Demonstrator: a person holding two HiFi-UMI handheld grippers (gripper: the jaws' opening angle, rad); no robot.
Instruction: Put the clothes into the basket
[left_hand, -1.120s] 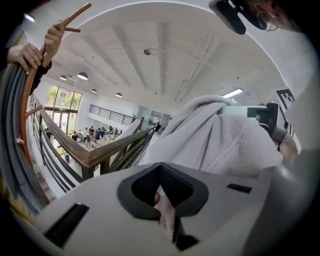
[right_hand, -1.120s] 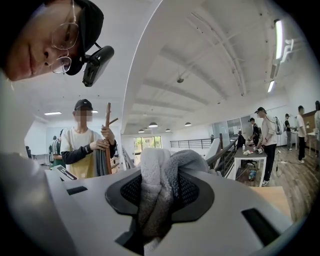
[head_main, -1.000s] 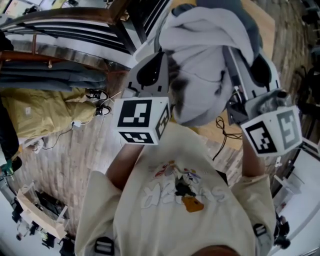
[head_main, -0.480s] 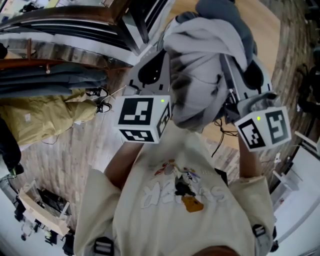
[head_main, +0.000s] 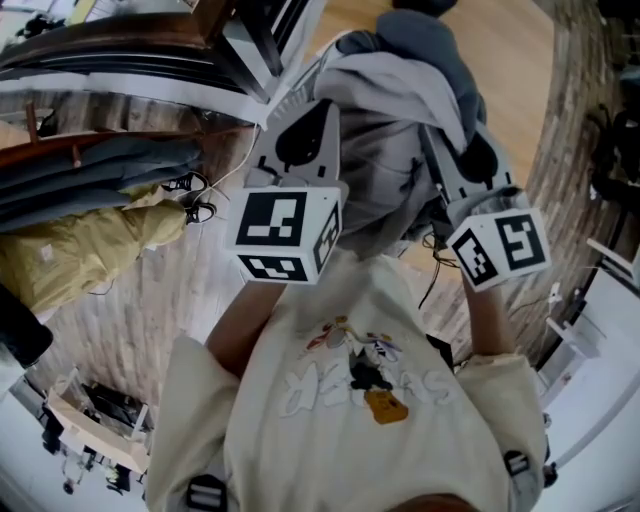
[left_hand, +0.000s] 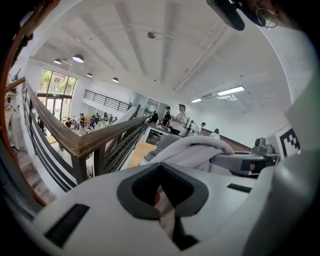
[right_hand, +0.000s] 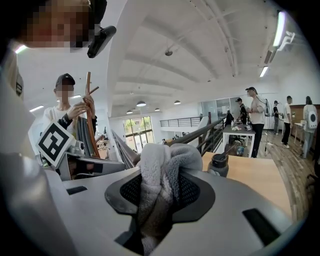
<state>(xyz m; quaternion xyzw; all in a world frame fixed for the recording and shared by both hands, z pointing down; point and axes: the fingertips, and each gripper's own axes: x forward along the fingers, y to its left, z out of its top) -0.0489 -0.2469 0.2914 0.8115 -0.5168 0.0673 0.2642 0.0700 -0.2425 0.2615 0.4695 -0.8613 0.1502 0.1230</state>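
Note:
A bundled garment of pale grey fleece with a darker grey part hangs between my two grippers, held up in front of my chest. My left gripper is shut on a thin fold of the cloth at the bundle's left side. In the left gripper view the bundle bulges just past the jaws. My right gripper is shut on a thick wad of the fleece, which fills the space between its pads. No basket shows in any view.
A clothes rail with hanging dark garments and a yellow one stands at the left. A stair railing runs ahead. A wooden table carries a dark bottle. A person stands by the rail.
Both grippers have come down with the garment still gripped. The right gripper has dropped more and now sits closer to the left one.

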